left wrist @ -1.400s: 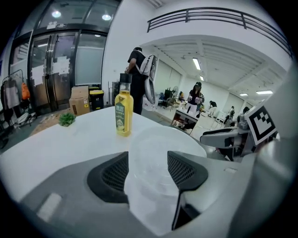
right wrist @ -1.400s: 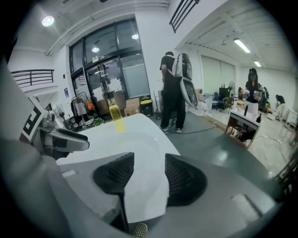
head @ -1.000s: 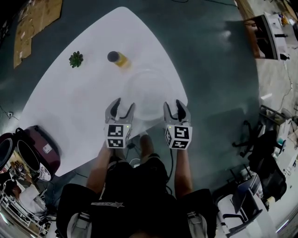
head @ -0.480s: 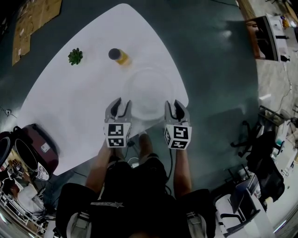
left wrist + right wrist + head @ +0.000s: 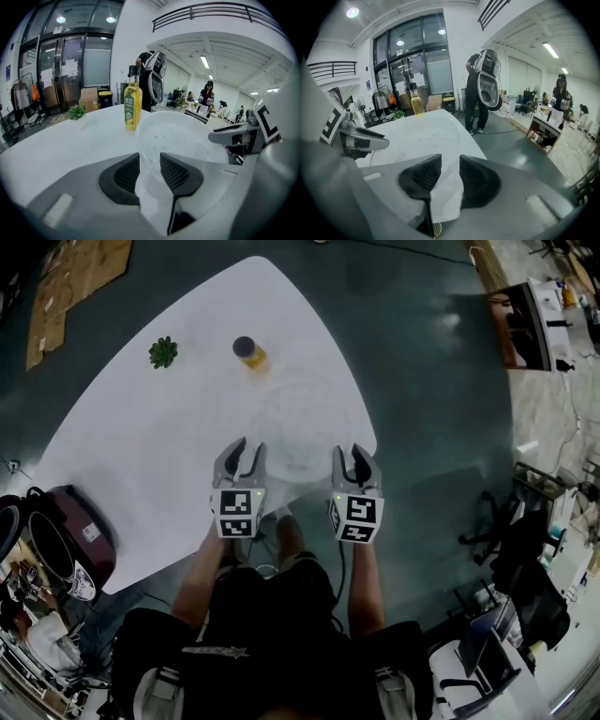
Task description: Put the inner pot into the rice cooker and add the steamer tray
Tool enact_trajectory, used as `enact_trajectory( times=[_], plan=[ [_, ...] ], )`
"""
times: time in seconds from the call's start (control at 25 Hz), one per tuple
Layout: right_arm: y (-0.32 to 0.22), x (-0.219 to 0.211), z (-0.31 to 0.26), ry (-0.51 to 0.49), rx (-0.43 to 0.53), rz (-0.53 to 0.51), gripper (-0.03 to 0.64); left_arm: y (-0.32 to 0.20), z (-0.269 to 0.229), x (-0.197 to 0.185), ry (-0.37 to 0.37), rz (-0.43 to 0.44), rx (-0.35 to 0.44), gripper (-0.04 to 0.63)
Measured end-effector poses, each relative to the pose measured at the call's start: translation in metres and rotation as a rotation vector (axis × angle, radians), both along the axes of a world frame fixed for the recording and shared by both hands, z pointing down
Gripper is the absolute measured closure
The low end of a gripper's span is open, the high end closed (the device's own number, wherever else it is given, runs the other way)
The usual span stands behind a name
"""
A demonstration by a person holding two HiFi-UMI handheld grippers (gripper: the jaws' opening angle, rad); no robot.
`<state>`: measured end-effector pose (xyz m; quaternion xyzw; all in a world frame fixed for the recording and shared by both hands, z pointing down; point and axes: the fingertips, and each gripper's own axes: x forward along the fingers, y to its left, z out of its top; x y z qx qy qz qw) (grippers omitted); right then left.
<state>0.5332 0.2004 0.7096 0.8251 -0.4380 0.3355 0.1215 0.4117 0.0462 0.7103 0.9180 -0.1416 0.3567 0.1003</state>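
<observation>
A translucent white steamer tray (image 5: 300, 423) lies on the white table (image 5: 141, 446) near its front edge. My left gripper (image 5: 248, 448) is at the tray's near-left rim and my right gripper (image 5: 350, 454) at its near-right rim. Both sets of jaws have just been closing. In the left gripper view the rim of the tray (image 5: 183, 136) runs between the left gripper's (image 5: 150, 161) pads and fills the gap. The right gripper view shows the same for the right gripper (image 5: 451, 166) on the tray (image 5: 422, 133). A maroon rice cooker (image 5: 66, 540) stands open on the floor at far left.
A yellow oil bottle (image 5: 249, 352) stands just beyond the tray, and a small green plant (image 5: 163, 352) is further left. The table edge runs right under my hands. Chairs and desks crowd the right side of the room. People stand in the background.
Both grippers' jaws have narrowed onto the tray's near rim. The hands have stayed where they were.
</observation>
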Motion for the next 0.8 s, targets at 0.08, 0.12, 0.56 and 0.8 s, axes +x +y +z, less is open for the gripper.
enact_trajectory(
  times=[0.08, 0.12, 0.56, 0.8],
  plan=[
    [-0.001, 0.000, -0.010, 0.012, 0.010, 0.000, 0.495, -0.001, -0.010, 0.000, 0.018, -0.003, 0.009, 0.454],
    [-0.003, 0.000, -0.015, 0.019, 0.016, -0.002, 0.495, -0.002, -0.016, 0.000, 0.026, -0.005, 0.015, 0.454],
    [-0.024, -0.006, -0.085, 0.123, 0.098, -0.053, 0.499, -0.016, -0.085, -0.015, 0.128, -0.050, 0.089, 0.456],
    [-0.031, -0.014, -0.128, 0.179, 0.140, -0.083, 0.500, -0.020, -0.128, -0.027, 0.180, -0.074, 0.139, 0.456]
  ],
)
